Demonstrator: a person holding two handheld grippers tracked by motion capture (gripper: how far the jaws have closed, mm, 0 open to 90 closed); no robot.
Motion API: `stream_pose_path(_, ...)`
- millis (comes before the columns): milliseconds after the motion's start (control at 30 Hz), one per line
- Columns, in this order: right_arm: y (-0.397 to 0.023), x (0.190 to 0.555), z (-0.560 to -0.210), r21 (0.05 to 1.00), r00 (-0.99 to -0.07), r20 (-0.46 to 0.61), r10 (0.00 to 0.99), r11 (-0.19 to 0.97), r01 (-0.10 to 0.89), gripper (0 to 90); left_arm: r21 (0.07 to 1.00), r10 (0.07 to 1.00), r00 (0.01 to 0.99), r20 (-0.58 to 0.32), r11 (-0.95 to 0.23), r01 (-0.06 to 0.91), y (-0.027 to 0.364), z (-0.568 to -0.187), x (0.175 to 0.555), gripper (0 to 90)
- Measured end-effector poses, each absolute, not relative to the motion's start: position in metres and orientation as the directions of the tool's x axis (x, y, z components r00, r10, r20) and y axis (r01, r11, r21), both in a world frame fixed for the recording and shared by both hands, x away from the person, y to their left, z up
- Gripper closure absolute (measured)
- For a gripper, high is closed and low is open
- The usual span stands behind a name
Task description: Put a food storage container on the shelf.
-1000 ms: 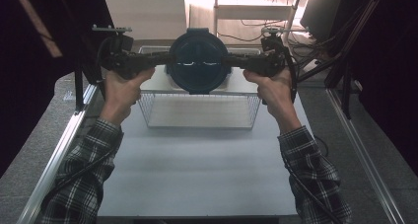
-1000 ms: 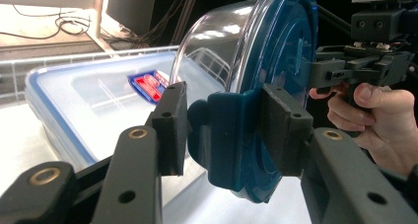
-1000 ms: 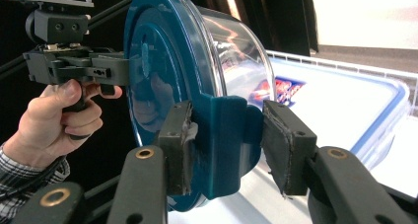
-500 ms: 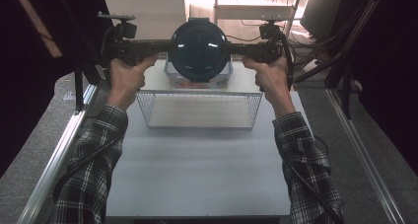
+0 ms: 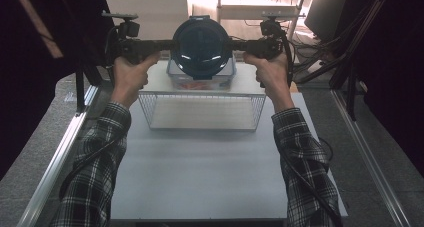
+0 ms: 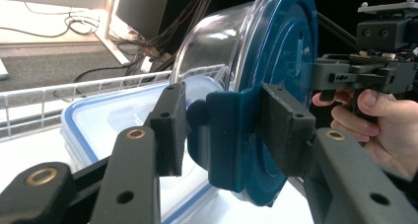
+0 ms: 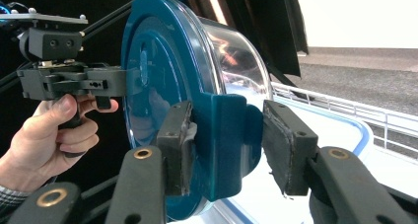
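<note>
Both claws, left claw point(image 6: 222, 130) and right claw point(image 7: 226, 150), are clamping the round glass container point(image 5: 201, 47) by its teal lid's side latches; stiff, heavy-looking, breakable.

Dim, dark-sided scene, bright backlight from beyond the table, soft focus.

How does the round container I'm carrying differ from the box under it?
The round container is tipped on edge in the air, gripped by both claws; the rectangular box sits flat by the wire basket. The container's lid is solid dark blue; the box's is pale with a blue rim. Both have clear bodies.
</note>
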State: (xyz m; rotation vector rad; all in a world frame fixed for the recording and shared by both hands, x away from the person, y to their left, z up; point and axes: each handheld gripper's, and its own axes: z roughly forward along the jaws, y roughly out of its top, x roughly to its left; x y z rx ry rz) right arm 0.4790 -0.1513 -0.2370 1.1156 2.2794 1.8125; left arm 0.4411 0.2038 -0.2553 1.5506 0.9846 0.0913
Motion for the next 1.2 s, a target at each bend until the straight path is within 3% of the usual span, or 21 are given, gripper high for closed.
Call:
stream_pose_path(100, -0.151, 0.481, -0.238, 0.858, -0.740, 0.401, 0.540, 0.063, 0.511, 55.1, 0.861, 0.651, 0.626, -0.429, 0.085, 0.501, 0.202, -0.254, 0.441, 54.6)
stream_pose_path(167, -0.148, 0.480, -0.237, 0.868, -0.747, 0.383, 0.543, 0.066, 0.493, 53.7, 0.878, 0.726, 0.599, -0.336, 0.012, 0.478, 0.196, -0.250, 0.439, 58.4)
stream_pose_path(433, -0.147, 0.486, -0.237, 0.860, -0.728, 0.412, 0.548, 0.029, 0.509, 52.0, 0.865, 0.711, 0.585, -0.390, 0.065, 0.498, 0.198, -0.261, 0.446, 57.2)
stream_pose_path(500, -0.146, 0.488, -0.238, 0.855, -0.714, 0.423, 0.557, 0.016, 0.519, 49.9, 0.870, 0.731, 0.582, -0.357, 0.032, 0.493, 0.196, -0.260, 0.446, 64.4)
stream_pose_path(567, -0.144, 0.490, -0.240, 0.847, -0.690, 0.410, 0.597, 0.032, 0.531, 49.3, 0.877, 0.743, 0.577, -0.340, 0.028, 0.480, 0.191, -0.259, 0.445, 62.9)
stream_pose_path(633, -0.140, 0.489, -0.243, 0.868, -0.667, 0.300, 0.682, 0.096, 0.488, 58.0, 0.881, 0.764, 0.560, -0.320, 0.024, 0.472, 0.186, -0.257, 0.445, 60.8)
stream_pose_path(733, -0.142, 0.489, -0.246, 0.866, -0.675, 0.344, 0.653, 0.058, 0.497, 60.2, 0.890, 0.781, 0.553, -0.292, 0.010, 0.455, 0.182, -0.257, 0.445, 60.2)
stream_pose_path(867, -0.141, 0.483, -0.242, 0.883, -0.667, 0.283, 0.689, 0.083, 0.461, 59.9, 0.899, 0.772, 0.558, -0.304, 0.037, 0.437, 0.186, -0.257, 0.440, 60.4)
stream_pose_path(967, -0.145, 0.469, -0.236, 0.907, -0.691, 0.248, 0.679, 0.089, 0.412, 65.3, 0.903, 0.743, 0.583, -0.328, 0.066, 0.424, 0.195, -0.259, 0.430, 61.3)
stream_pose_path(1200, -0.143, 0.430, -0.241, 0.914, -0.769, 0.168, 0.616, 0.195, 0.356, 86.4, 0.905, 0.712, 0.630, -0.310, 0.018, 0.426, 0.202, -0.269, 0.412, 78.3)
